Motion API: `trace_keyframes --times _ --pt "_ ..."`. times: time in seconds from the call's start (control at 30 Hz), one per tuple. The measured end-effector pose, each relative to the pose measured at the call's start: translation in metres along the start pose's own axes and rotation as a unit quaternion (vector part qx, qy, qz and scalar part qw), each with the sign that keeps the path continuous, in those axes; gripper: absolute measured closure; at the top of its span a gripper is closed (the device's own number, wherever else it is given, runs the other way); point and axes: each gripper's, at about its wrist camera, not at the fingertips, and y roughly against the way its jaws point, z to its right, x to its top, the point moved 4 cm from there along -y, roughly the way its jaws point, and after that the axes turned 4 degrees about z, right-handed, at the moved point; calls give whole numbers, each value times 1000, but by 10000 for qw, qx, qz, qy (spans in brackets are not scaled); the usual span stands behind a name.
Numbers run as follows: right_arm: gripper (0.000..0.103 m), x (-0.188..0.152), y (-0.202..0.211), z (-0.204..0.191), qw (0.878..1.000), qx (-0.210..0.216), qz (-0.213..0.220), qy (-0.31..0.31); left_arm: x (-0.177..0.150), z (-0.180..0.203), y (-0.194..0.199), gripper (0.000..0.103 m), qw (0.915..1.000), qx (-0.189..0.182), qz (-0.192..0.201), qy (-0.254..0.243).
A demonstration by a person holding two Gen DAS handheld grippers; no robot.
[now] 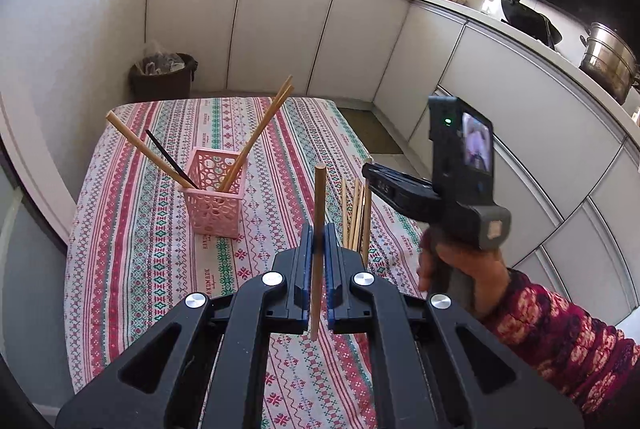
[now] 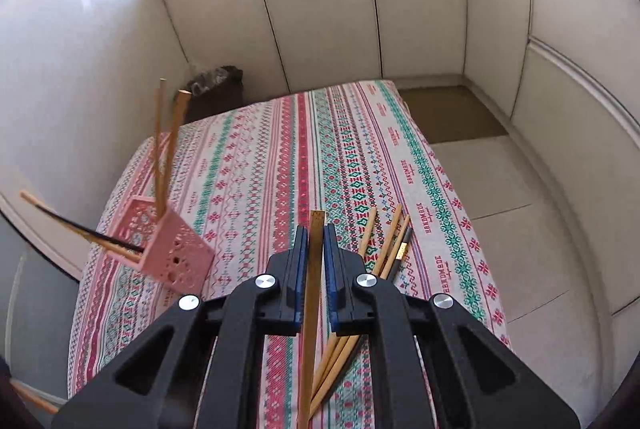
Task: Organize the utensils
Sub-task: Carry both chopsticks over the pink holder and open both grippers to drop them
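Left gripper (image 1: 319,249): clamped on one upright round wooden chopstick (image 1: 318,213). Right gripper (image 2: 317,249): closed around a square-tipped bamboo chopstick (image 2: 316,249). Pink perforated holder (image 1: 212,189): stood on patterned tablecloth (image 1: 132,229), held four leaning chopsticks. Loose chopsticks (image 2: 384,241): lay on cloth just right of the right gripper.
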Motion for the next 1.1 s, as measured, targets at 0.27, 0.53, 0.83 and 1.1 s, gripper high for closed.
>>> trace_keyframes --times 0.27,0.53,0.83,1.1 --pt "95 -2 94 -33 9983 308 470 163 2 10 32 98 9992 192 354 -24" --pt "95 4 146 -57 9959 292 743 424 9 10 57 98 9970 444 635 50" --pt "95 34 192 -82 9909 489 1124 550 37 -2 82 99 9927 682 973 203" --pt "95 75 209 -101 9854 701 1457 536 72 -10 83 99 9870 872 1326 248"
